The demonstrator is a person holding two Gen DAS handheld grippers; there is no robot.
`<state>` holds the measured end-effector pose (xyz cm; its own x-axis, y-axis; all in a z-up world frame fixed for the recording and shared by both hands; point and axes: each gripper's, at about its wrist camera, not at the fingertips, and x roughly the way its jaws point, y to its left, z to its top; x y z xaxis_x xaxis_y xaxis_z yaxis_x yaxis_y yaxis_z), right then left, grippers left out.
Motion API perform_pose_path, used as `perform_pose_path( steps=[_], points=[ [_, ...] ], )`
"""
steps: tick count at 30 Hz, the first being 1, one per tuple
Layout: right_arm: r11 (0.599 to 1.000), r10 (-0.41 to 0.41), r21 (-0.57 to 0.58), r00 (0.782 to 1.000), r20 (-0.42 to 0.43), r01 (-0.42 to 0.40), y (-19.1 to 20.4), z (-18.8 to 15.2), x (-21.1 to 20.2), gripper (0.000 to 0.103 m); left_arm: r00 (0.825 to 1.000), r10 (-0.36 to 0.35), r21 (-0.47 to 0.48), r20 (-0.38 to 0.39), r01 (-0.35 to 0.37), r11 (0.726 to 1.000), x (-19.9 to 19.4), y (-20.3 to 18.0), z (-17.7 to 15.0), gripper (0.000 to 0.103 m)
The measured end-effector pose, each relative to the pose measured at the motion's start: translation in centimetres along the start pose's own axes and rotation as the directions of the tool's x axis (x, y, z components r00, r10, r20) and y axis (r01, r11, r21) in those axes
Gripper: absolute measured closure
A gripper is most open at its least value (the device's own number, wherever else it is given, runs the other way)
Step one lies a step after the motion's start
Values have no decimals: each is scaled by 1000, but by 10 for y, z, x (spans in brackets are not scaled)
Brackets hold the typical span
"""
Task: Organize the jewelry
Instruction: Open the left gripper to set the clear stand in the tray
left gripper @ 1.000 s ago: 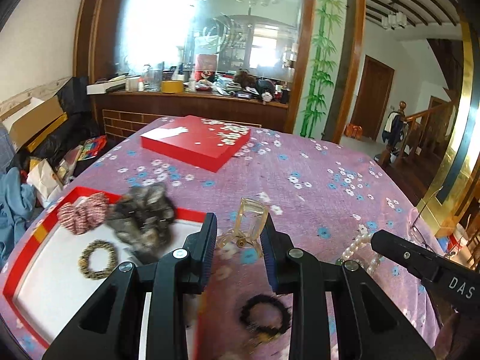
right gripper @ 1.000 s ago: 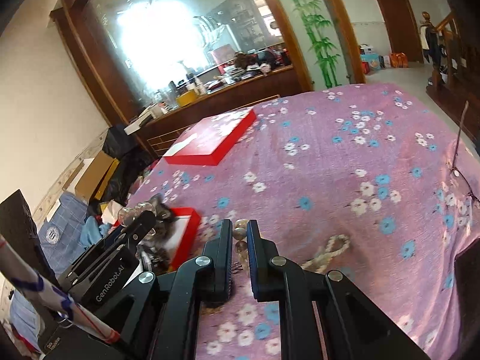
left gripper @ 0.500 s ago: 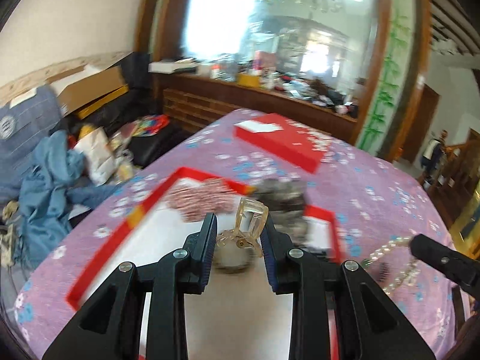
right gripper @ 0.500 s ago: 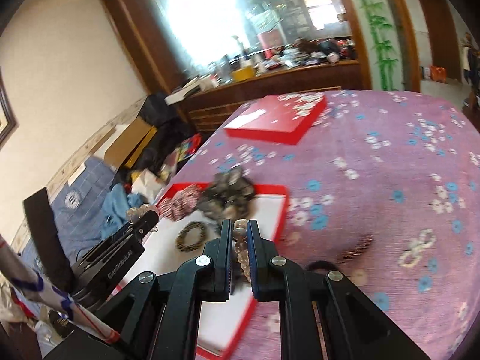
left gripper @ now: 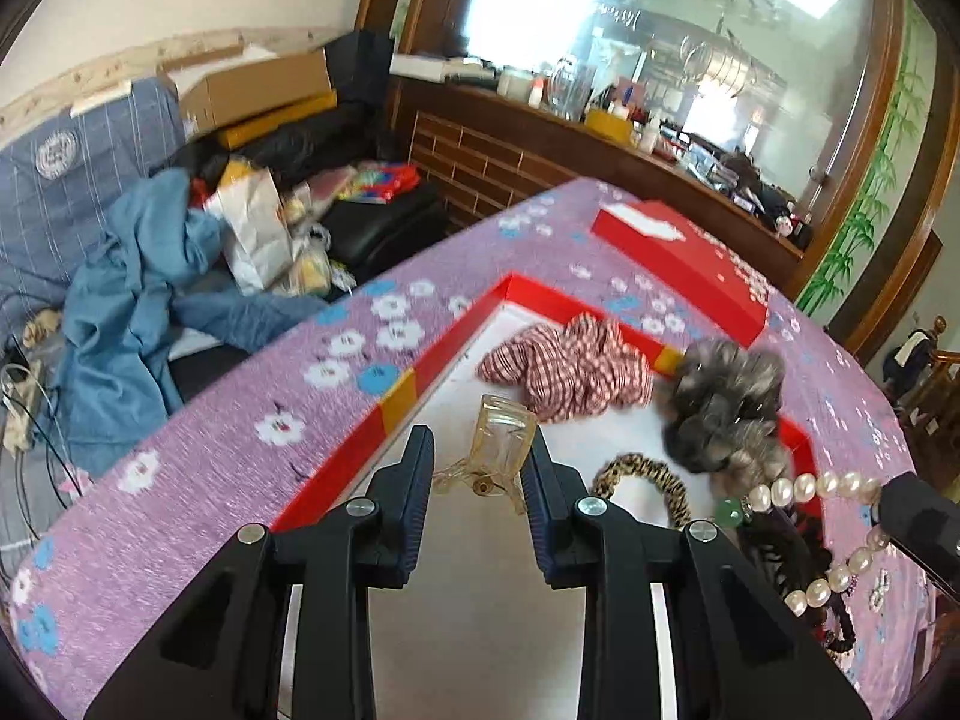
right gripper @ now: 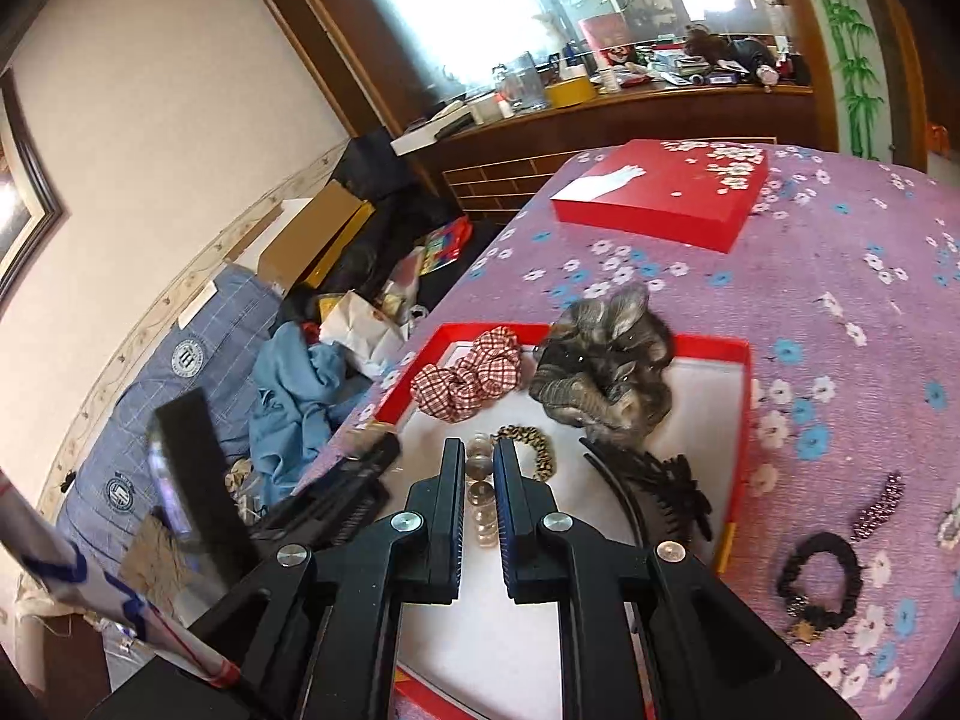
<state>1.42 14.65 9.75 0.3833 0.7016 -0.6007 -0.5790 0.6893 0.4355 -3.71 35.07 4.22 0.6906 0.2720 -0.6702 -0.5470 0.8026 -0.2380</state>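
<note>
My left gripper (left gripper: 477, 468) is shut on a clear amber hair claw clip (left gripper: 501, 450) and holds it over the white floor of the red-rimmed tray (left gripper: 396, 402). My right gripper (right gripper: 478, 468) is shut on a strand of pearl beads (right gripper: 480, 492), which shows in the left wrist view as a pearl necklace (left gripper: 810, 492) hanging over the tray's right side. In the tray lie a red checked scrunchie (right gripper: 468, 378), a grey furry scrunchie (right gripper: 606, 372), a leopard hair tie (right gripper: 531, 444) and a black claw clip (right gripper: 672, 492).
A red box lid (right gripper: 660, 192) lies at the far side of the purple flowered tablecloth (right gripper: 840, 300). A black hair tie (right gripper: 819, 576) and a dark beaded piece (right gripper: 876, 504) lie on the cloth right of the tray. Clothes and boxes clutter the floor at left.
Both grippers have moved left and come in over the tray with their loads. The left one now sits lower over the tray floor. The pearls now hang beside the left gripper.
</note>
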Motion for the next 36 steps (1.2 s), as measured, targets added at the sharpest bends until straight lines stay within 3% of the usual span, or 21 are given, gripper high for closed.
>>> perform_pose_path(
  steps=[11,17,36],
  points=[
    [1000,-7,9,998,-58,8,-17,-23,33,92,1000,-19,-18,-20,19,1000,6,2,-1,75],
    [997,-57,-52,998,-32,56,-13,-29,32,92,1000,-3,-16,-5,3,1000,4,2,-3,75],
    [996,-88,-34,995,-53,86,-23,-32,43,92,999,24,12,30,-24,1000,-3,-4,-5,75]
  ],
)
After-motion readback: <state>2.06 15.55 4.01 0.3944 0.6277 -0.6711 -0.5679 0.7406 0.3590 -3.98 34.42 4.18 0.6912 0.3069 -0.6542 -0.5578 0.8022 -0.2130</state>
